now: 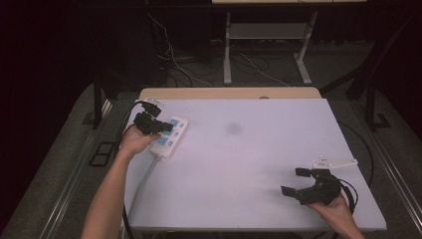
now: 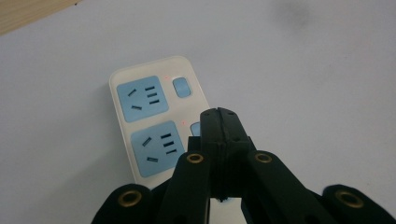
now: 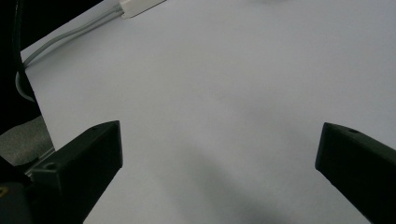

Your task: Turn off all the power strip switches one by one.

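A white power strip with blue sockets lies at the table's left side, its grey cable running toward the front edge. My left gripper hovers over it, shut with nothing between its jaws. In the left gripper view the closed tips sit over a blue switch beside the second socket of the strip. My right gripper rests open at the front right, jaws wide apart over the bare table. The strip's end and cable show far off.
The white tabletop carries a faint dark smudge near its middle. Table legs and loose cables stand on the floor beyond the far edge. A dark floor surrounds the table.
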Demonstrator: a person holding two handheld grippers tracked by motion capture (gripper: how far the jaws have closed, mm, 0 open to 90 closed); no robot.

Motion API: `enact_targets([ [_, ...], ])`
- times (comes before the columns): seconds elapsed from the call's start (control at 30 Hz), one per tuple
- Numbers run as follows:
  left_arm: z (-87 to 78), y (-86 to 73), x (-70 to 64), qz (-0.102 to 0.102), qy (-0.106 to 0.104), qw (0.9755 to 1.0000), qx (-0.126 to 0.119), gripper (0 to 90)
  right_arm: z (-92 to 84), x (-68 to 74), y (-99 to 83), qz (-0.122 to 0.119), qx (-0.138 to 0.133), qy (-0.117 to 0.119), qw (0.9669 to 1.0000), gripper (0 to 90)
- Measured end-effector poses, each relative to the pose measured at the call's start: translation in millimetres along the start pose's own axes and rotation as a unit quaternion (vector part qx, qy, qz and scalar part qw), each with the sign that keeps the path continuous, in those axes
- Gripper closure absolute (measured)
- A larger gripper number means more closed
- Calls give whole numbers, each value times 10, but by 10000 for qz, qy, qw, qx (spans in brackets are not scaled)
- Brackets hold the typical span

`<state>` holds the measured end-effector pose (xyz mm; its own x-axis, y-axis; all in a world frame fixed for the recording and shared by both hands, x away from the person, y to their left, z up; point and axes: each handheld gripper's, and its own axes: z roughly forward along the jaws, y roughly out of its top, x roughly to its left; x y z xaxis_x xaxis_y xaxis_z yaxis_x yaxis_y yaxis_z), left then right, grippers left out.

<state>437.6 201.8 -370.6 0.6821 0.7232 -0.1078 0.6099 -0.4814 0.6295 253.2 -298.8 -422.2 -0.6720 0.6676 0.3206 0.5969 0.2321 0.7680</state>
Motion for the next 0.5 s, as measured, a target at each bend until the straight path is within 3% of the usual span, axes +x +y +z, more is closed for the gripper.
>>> enact_targets([
  [0.5, 144, 64, 68, -31, 8, 9999, 116, 897, 13, -11, -14, 18, 49, 14, 10000, 5],
])
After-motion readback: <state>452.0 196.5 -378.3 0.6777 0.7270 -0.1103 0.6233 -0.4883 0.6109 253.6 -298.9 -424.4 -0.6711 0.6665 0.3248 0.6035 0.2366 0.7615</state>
